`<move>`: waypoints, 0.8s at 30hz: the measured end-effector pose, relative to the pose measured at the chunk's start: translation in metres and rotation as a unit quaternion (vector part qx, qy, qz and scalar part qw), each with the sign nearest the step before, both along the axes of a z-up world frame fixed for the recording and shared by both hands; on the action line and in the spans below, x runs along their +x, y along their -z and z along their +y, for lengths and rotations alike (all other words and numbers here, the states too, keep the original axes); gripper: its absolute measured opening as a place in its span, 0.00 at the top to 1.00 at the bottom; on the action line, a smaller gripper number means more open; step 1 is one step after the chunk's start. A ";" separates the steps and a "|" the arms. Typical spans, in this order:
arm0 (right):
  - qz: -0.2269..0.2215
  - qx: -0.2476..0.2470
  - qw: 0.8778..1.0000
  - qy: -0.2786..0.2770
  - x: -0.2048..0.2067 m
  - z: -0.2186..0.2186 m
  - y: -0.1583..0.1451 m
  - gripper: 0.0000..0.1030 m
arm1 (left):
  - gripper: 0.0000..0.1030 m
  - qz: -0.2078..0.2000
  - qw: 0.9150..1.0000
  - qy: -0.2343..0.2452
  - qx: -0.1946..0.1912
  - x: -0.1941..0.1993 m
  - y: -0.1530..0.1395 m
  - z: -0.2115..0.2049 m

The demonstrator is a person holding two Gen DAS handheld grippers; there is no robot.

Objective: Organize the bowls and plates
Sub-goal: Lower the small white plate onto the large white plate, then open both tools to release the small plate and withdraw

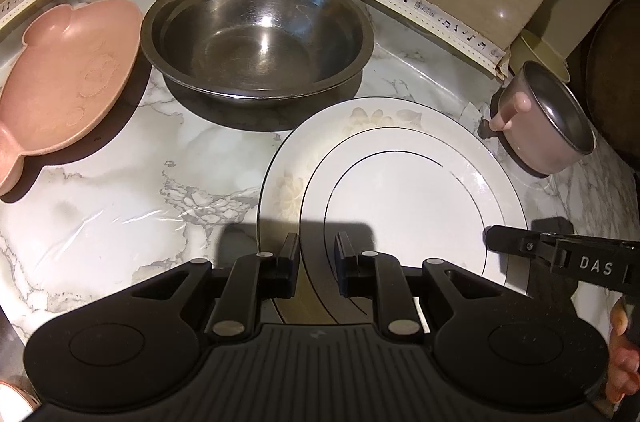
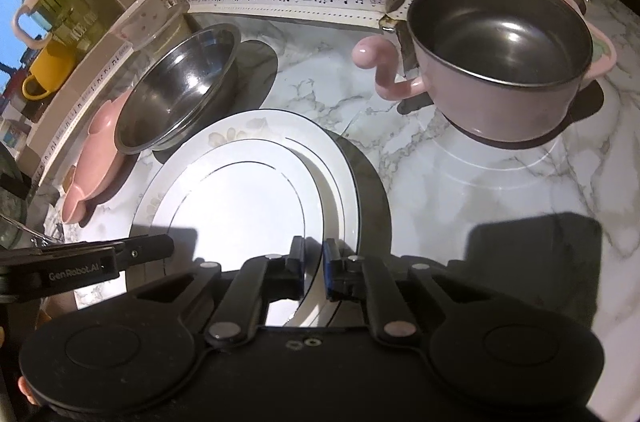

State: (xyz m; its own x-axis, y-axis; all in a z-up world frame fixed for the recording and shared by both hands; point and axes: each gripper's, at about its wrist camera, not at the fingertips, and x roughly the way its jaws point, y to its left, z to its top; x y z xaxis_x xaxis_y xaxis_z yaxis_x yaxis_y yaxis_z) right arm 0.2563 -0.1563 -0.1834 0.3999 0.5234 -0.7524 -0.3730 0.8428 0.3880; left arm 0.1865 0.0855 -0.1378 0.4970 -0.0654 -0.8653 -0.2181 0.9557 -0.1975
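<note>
Gripping the small white plate (image 1: 400, 190) atop the larger plate (image 1: 280, 174) — left tongs (image 1: 317, 254), right tongs (image 2: 313, 262) — both clamped on its rim.

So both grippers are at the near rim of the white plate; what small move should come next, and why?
Probably lift the smaller white plate a little and level. Both the left gripper and the right gripper seem closed on its rim, and it lies on a bigger plate, so a gentle rise separates them.
</note>
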 end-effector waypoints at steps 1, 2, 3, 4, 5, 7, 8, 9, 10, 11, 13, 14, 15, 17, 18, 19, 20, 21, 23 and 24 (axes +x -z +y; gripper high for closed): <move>0.002 0.004 1.000 0.000 0.000 -0.002 0.000 0.92 | 0.83 0.000 1.000 0.001 0.001 0.000 0.000 0.000; 0.004 0.007 1.000 0.001 0.000 -0.003 0.000 0.92 | 0.83 0.000 1.000 0.002 -0.001 0.000 0.000 0.000; 0.005 0.010 1.000 0.002 0.000 -0.004 0.000 0.92 | 0.83 0.000 1.000 0.003 -0.003 0.001 0.001 0.000; 0.007 0.012 1.000 0.002 0.000 -0.005 0.000 0.92 | 0.83 0.000 1.000 0.005 -0.005 0.001 0.001 0.001; 0.008 0.015 1.000 0.002 0.000 -0.007 0.000 0.93 | 0.83 0.000 1.000 0.006 -0.008 0.001 0.002 0.002; 0.013 0.021 1.000 0.002 0.000 -0.010 0.001 0.93 | 0.83 0.001 1.000 0.009 -0.008 0.002 0.003 0.001; 0.014 0.024 1.000 0.003 0.000 -0.011 0.001 0.93 | 0.83 0.001 1.000 0.011 -0.006 0.003 0.003 0.000; 0.014 0.027 1.000 0.003 -0.001 -0.013 0.000 0.94 | 0.83 0.001 1.000 0.013 -0.004 0.003 0.003 -0.001; 0.016 0.030 0.999 0.004 -0.001 -0.015 0.000 0.94 | 0.83 0.001 1.000 0.014 -0.003 0.003 0.003 -0.001; 0.017 0.032 0.999 0.004 -0.001 -0.016 0.000 0.94 | 0.83 0.001 1.000 0.014 -0.003 0.004 0.004 -0.002; 0.018 0.035 0.999 0.003 -0.003 -0.017 0.000 0.94 | 0.83 0.001 1.000 0.016 -0.003 0.004 0.004 -0.002; 0.017 0.033 0.999 0.003 -0.003 -0.017 -0.001 0.94 | 0.83 0.001 1.000 0.016 -0.001 0.005 0.004 -0.003; 0.017 0.032 0.999 0.004 -0.003 -0.017 -0.002 0.94 | 0.83 0.002 1.000 0.018 0.001 0.005 0.004 -0.003; 0.012 0.030 0.999 0.001 -0.002 -0.018 -0.004 0.94 | 0.83 0.002 1.000 0.018 0.001 0.005 0.003 -0.002; 0.010 0.027 1.000 -0.002 -0.002 -0.017 -0.004 0.94 | 0.83 0.002 1.000 0.016 -0.001 0.005 0.003 -0.001; 0.007 0.022 1.000 -0.005 -0.002 -0.016 -0.005 0.94 | 0.83 0.002 1.000 0.011 -0.003 0.004 0.003 0.000; 0.006 0.017 1.000 -0.007 -0.002 -0.014 -0.005 0.94 | 0.83 0.000 1.000 0.005 -0.003 0.004 0.001 0.002; 0.008 0.014 1.000 -0.007 -0.002 -0.012 -0.004 0.94 | 0.83 -0.002 1.000 0.001 -0.001 0.004 0.001 0.003; 0.008 0.010 1.000 -0.009 -0.001 -0.007 0.000 0.94 | 0.83 -0.006 1.000 -0.004 0.003 0.003 -0.001 0.003; 0.006 0.005 1.000 -0.011 -0.001 -0.004 0.001 0.93 | 0.83 -0.009 1.000 -0.003 0.006 0.002 -0.002 0.002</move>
State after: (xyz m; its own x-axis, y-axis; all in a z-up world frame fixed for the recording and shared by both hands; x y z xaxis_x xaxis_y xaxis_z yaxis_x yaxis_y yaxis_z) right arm 0.2557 -0.1602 -0.1843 0.3795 0.5395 -0.7516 -0.3858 0.8306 0.4015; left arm 0.1886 0.0874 -0.1356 0.5132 -0.0517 -0.8567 -0.2212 0.9565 -0.1902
